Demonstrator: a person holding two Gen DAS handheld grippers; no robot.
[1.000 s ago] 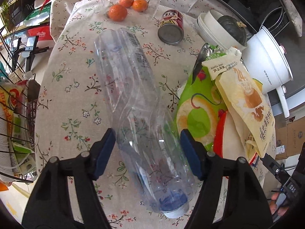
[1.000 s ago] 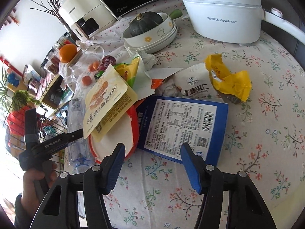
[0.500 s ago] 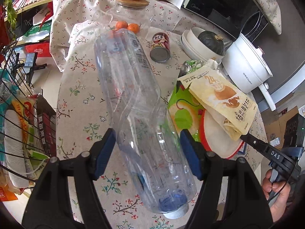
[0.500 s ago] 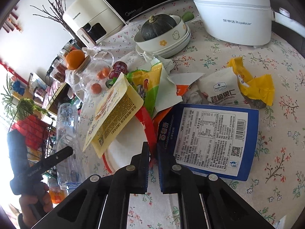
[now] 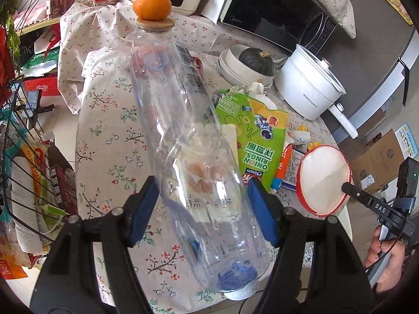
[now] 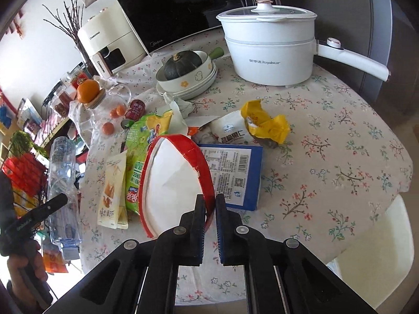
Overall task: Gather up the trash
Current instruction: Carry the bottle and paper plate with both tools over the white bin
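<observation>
Above the flowered table (image 6: pixel 327 136), both grippers are holding trash.
Left gripper (image 5: pixel 203 209) is clamping a clear bottle (image 5: pixel 188 141); right gripper (image 6: pixel 209 206) is pinching a red-rimmed paper bowl (image 6: pixel 170 183).

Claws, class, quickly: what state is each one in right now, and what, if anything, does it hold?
Left claw: closed on the clear plastic bottle.
Right claw: closed on the rim of the red-rimmed paper bowl.

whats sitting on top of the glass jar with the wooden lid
An orange rests on the wooden lid of the glass jar. Inside the jar, small oranges show through the glass. The clear bottle hides the jar's lower part in the left wrist view.
</observation>
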